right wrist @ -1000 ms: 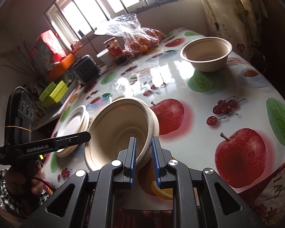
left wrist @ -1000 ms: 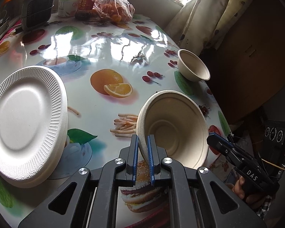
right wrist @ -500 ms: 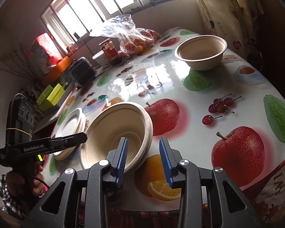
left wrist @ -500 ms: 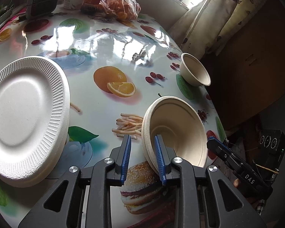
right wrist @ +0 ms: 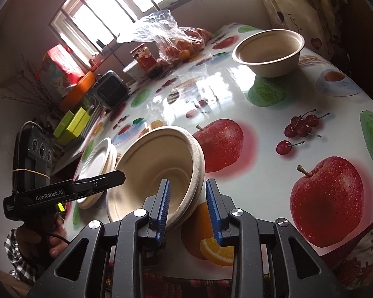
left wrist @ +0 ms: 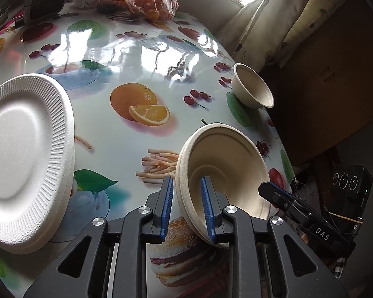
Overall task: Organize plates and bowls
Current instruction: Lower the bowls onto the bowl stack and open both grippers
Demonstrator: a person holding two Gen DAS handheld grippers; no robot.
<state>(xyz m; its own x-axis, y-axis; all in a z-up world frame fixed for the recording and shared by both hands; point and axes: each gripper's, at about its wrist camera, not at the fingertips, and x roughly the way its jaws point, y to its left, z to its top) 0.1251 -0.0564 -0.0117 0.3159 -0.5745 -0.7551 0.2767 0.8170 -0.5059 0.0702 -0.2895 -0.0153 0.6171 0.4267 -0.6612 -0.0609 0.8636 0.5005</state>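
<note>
Table (left wrist: 146, 79): glossy fruit-print cloth, our work surface.
Bowls (left wrist: 223, 168): nested, tilted, rim straddled for regripping.
Left gripper (left wrist: 187, 206): jaws closing, not yet pressing.
Right gripper (right wrist: 189, 211): the same.

Left wrist camera close over the table (left wrist: 141, 79) looking down-forward toward the curtain, right wrist camera likewise toward the window, both sharing the stacked bowls (left wrist: 226, 171) (right wrist: 159, 166).

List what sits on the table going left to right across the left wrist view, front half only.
Stack of white foam plates → stacked beige bowls straddled by the left gripper, its jaws closing → single beige bowl near the right edge.
</note>
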